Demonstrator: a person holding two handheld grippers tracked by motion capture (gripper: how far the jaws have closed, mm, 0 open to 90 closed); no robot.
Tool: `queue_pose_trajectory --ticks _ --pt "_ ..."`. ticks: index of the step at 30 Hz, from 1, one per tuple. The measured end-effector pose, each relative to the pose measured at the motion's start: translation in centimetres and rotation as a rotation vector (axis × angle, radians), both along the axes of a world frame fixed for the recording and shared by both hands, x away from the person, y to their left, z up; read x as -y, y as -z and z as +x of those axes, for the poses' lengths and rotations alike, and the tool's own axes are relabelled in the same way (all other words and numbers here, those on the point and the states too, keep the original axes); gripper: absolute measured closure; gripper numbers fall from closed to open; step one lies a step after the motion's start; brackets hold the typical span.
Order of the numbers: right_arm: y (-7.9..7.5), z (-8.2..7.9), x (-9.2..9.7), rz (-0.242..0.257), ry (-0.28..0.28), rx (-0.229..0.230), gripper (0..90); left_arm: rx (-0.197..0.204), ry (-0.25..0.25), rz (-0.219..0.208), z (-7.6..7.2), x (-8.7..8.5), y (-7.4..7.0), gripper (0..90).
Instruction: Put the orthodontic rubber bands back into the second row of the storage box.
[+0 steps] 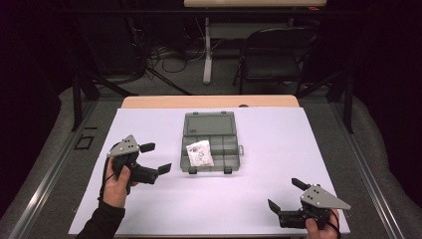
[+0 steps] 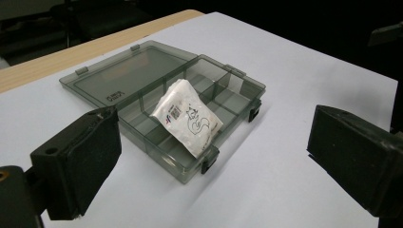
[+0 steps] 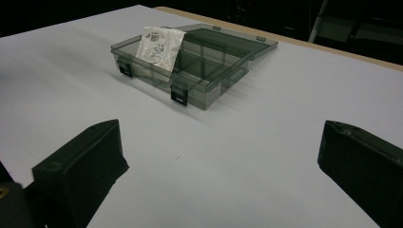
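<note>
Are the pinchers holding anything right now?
No. The left gripper and right gripper are both open and empty; the white packet lies in the box.

- The right hand-held gripper [image 3: 214,175] hangs over the white table [image 3: 266,142], its two black jaws spread wide with nothing between them.
- A smoky clear compartment box [image 3: 199,66] lies farther along the table, lid open flat.
- A white printed packet [image 3: 159,47] leans in its left end.

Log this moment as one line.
left gripper open, empty | right gripper open, empty | box lid open | white packet in box
</note>
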State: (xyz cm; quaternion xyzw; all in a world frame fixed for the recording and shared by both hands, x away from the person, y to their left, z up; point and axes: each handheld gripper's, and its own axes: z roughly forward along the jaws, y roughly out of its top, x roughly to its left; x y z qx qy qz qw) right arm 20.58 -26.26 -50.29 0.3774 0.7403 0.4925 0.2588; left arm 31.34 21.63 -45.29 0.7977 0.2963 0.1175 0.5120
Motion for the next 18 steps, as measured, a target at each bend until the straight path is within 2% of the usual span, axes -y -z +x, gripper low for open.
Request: queue_pose_trajectory --ticks 3,10,13,18 --pt "0.0 0.0 0.0 0.001 0.000 0.000 1.0 0.008 0.003 0.011 -0.8 -0.2 0.2 0.3" --pt "0.0 0.0 0.0 0.001 0.002 0.000 1.0 0.043 -0.022 0.019 -2.5 -1.2 0.8 0.4" --pt "0.0 0.0 0.0 0.000 0.002 0.001 1.0 0.052 -0.021 0.002 -3.4 -1.6 1.2 0.4" --pt "0.0 0.0 0.0 0.001 0.001 0.000 1.0 0.062 -0.022 -0.002 -4.2 -2.0 1.8 0.4"
